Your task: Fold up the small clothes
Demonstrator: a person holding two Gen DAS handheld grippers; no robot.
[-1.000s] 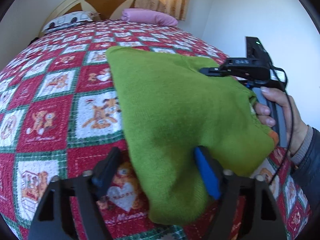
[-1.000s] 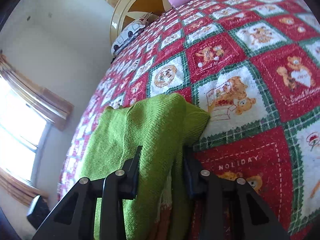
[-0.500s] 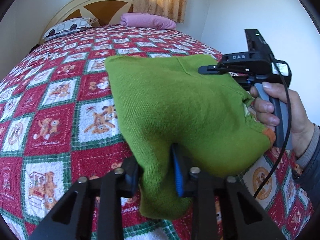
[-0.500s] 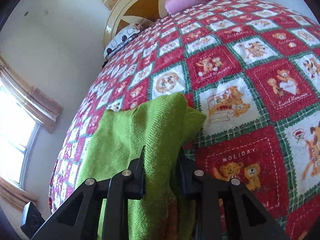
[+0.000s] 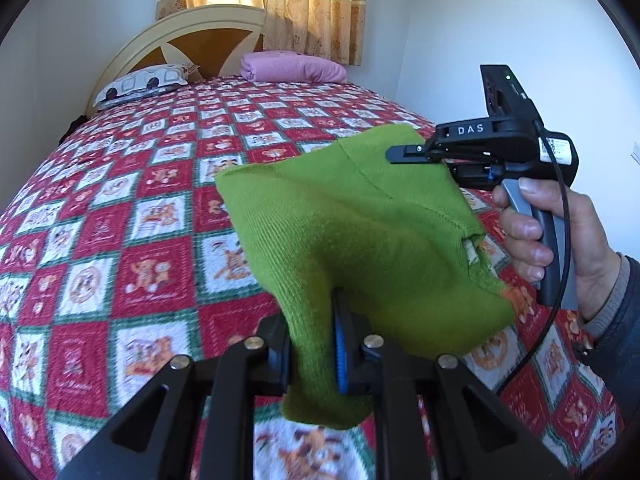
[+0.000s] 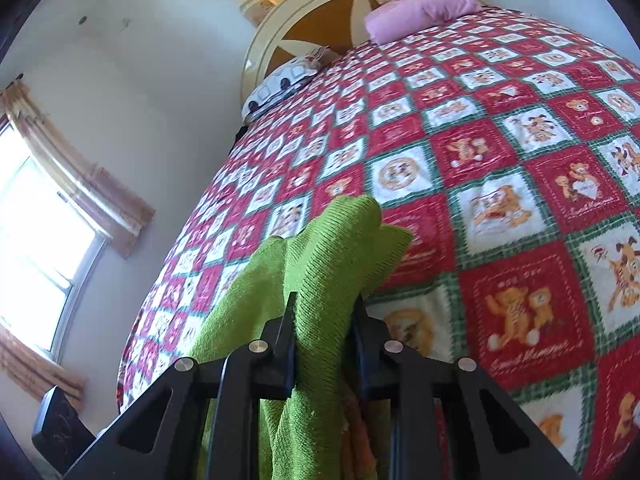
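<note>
The green knit garment (image 5: pixel 360 216) sits centre and right of centre in my left wrist view, held up off the bed (image 5: pixel 120 220) and stretched between my two grippers, with its lower edge hanging loose at bottom centre and an orange trim showing at the right end. It already looks doubled over on itself, so I judge at least one fold is in, though I cannot tell how many; what is left, as I read it, is to lay it back down on the patchwork bedspread and finish or square off the fold. My left gripper (image 5: pixel 312 354), at bottom centre of its own view, is closed down on a pinch of the green knit, blue pads pressed to either side of the cloth with only the fabric between them. My right gripper (image 6: pixel 324 328), at bottom centre of its own view, is likewise clamped on a bunched ridge of the same garment (image 6: pixel 320 276), which rises up past the fingers; in the left view that gripper shows at the right of frame in my right hand (image 5: pixel 560 236). Beyond, at top centre of the left view, a pink pillow (image 5: pixel 292 67) and a patterned pillow (image 5: pixel 146 82) lie against the headboard (image 5: pixel 200 36).
</note>
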